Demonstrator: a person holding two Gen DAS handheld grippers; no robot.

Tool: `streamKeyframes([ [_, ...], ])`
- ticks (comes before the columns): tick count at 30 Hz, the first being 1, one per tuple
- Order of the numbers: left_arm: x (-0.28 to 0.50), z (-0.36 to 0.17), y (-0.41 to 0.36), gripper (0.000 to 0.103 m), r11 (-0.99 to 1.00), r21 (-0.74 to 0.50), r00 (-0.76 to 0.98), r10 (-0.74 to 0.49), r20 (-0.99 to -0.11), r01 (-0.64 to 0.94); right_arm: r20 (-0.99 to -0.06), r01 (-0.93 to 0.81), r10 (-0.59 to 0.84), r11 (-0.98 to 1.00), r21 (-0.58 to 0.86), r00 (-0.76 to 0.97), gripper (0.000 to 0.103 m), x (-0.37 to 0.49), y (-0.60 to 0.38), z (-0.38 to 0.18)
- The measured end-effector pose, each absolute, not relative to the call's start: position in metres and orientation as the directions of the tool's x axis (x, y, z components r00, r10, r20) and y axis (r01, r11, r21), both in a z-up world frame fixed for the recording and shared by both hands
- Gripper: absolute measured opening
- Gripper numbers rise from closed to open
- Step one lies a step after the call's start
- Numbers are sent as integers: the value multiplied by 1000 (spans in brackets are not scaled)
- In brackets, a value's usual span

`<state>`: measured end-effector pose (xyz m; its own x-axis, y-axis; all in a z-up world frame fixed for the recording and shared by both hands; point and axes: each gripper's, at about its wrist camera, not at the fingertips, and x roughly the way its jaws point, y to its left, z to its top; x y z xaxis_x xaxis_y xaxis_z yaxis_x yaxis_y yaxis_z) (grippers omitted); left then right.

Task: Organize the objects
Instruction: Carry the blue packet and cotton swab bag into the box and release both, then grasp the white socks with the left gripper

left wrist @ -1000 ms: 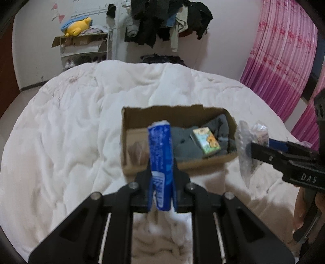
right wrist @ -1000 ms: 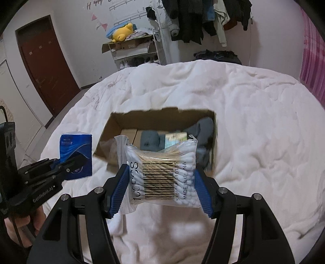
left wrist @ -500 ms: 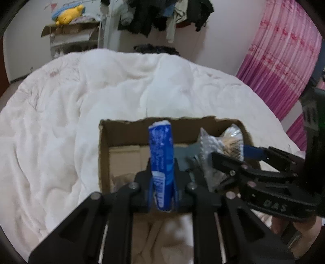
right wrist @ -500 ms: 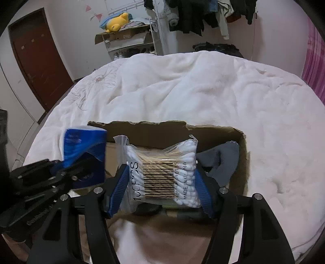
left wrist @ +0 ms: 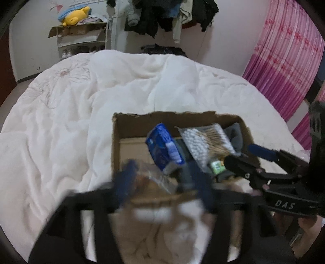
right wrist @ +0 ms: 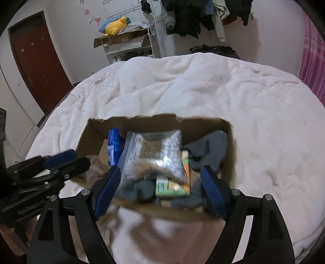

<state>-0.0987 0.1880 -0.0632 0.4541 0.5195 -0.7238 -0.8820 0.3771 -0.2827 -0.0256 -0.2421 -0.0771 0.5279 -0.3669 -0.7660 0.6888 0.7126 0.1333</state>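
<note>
An open cardboard box [left wrist: 162, 118] [right wrist: 146, 122] sits on the white bed. My left gripper [left wrist: 162, 182] hovers over its near edge, blurred, its jaws opening. The blue tissue packet [left wrist: 163, 147] [right wrist: 114, 146] is loose in the box, beyond the pads and tilted. My right gripper [right wrist: 160, 190] is also opening, and the cotton swab bag [right wrist: 154, 154] [left wrist: 205, 142] lies free ahead of its blue pads [right wrist: 107, 188]. A grey cloth [right wrist: 209, 150] and a small green and orange carton [right wrist: 172, 183] lie inside too. Each gripper shows in the other's view, the right gripper [left wrist: 241, 154] and the left gripper [right wrist: 79, 157].
The white quilt [left wrist: 81, 121] spreads around the box on all sides. Pink curtains [left wrist: 284, 50] hang at the right, and a brown door [right wrist: 38, 67] stands at the left. A shelf with a yellow plush toy [right wrist: 115, 26] and hanging clothes [left wrist: 166, 16] are at the far wall.
Both grippers moved forward and down over the box. Both sets of jaws spread; the blue packet and the swab bag left the pads and dropped into the box.
</note>
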Motion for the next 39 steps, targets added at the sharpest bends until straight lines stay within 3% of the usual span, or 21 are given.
streamKeyframes([
  [3,-117,-49,166,82,369,-330,491,552,-674,-869,-762,694,-383,710,119,522,83,-42,-228,-66],
  [11,-146,-26,94,83,359,-271,442,586,-679,-893,-754,726,-425,681,97,500,83,-95,-179,-35],
  [19,-167,-16,36,83,362,-314,475,572,-668,-878,-744,707,-431,703,78,511,83,-133,-121,-9],
  [31,-181,-12,-21,83,414,-248,459,557,-692,-876,-754,713,-431,697,70,496,83,-178,-80,-12],
  [39,-174,-29,-20,83,426,-251,461,515,-723,-869,-792,734,-403,675,81,458,83,-193,-80,-38],
])
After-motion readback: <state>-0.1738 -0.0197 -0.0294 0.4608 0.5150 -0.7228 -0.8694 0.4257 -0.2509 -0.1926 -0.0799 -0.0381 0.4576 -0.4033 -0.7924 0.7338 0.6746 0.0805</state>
